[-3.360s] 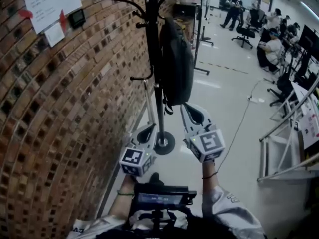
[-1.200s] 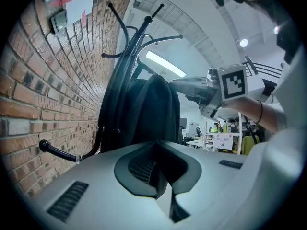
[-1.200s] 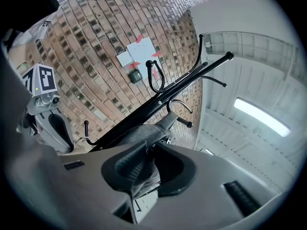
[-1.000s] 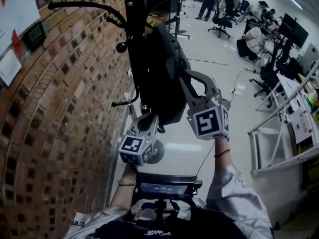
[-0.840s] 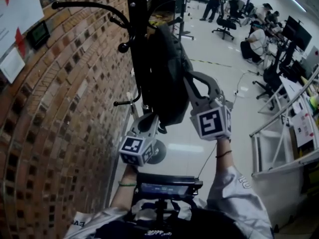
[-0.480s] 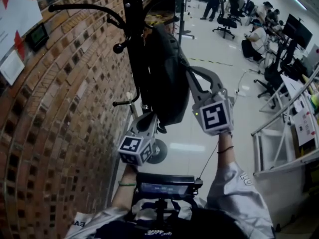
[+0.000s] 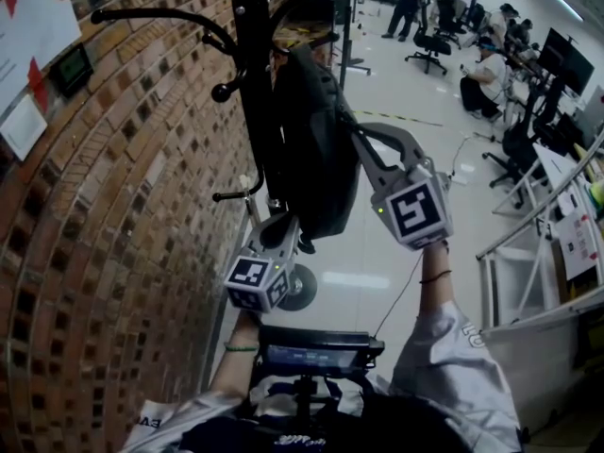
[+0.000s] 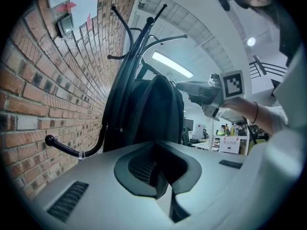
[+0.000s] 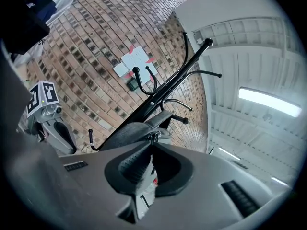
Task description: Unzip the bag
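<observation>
A black backpack [image 7: 316, 149] hangs from a black coat stand [image 7: 250, 83] beside the brick wall. My right gripper [image 7: 356, 132] reaches up to the bag's right side. In the right gripper view its jaws are pressed together at the bag's top seam [image 9: 129, 133], shut on a zipper pull [image 9: 153, 137] whose small tab and cord show between the pads. My left gripper [image 7: 281, 225] hangs lower, just under the bag's bottom, with its jaws shut and nothing between them. The left gripper view shows the backpack [image 8: 153, 109] ahead and the right gripper [image 8: 211, 95] at its side.
The brick wall [image 7: 113, 206] runs close along the left, with papers taped on it. The stand's round base [image 7: 307, 286] rests on the pale floor. A metal railing [image 7: 528, 253] stands at the right. Several people sit at desks [image 7: 491, 64] further back.
My right gripper has risen from below the bag to its right side, and its cube has since drifted slightly right and down. The left gripper has stayed put.
</observation>
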